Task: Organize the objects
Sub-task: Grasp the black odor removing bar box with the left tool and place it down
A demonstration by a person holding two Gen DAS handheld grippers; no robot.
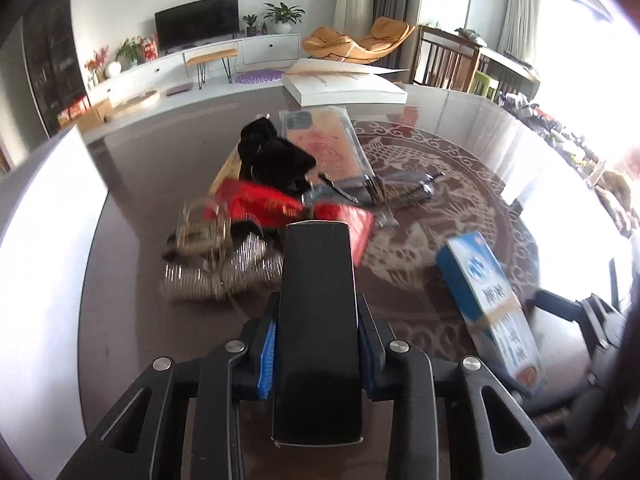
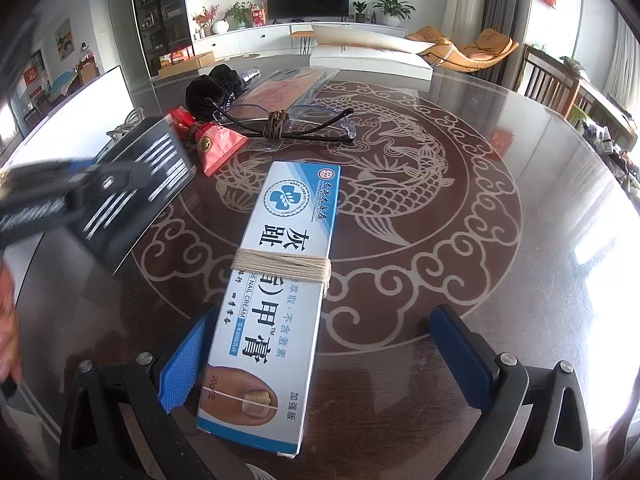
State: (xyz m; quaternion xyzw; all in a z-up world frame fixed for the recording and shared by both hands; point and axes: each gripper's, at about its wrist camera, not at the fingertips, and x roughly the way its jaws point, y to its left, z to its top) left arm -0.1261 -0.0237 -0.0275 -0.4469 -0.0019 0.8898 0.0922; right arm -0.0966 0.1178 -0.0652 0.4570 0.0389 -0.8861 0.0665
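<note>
— Two grippers were in our hands. How did the left gripper stand?

— We had its blue-padded fingers pressed tight against both flanks of a black box, which ran lengthwise between them and stuck out past the tips. In the right wrist view that same box showed blurred, off to the left.

— And the right gripper?

— We held it spread wide. The nail cream box, blue and white with string wound round its middle, lay flat on the table between the fingers, close against the left pad and well apart from the right one. Whether the left pad touched it, we could not tell.

— What lay beyond the fingertips?

— Ahead of the left tips we saw red packets, a blurred coil of silver spring, a black pouch and a flat clear sleeve. Past the right tips lay glasses bound with cord. A white book sat at the far edge.
</note>
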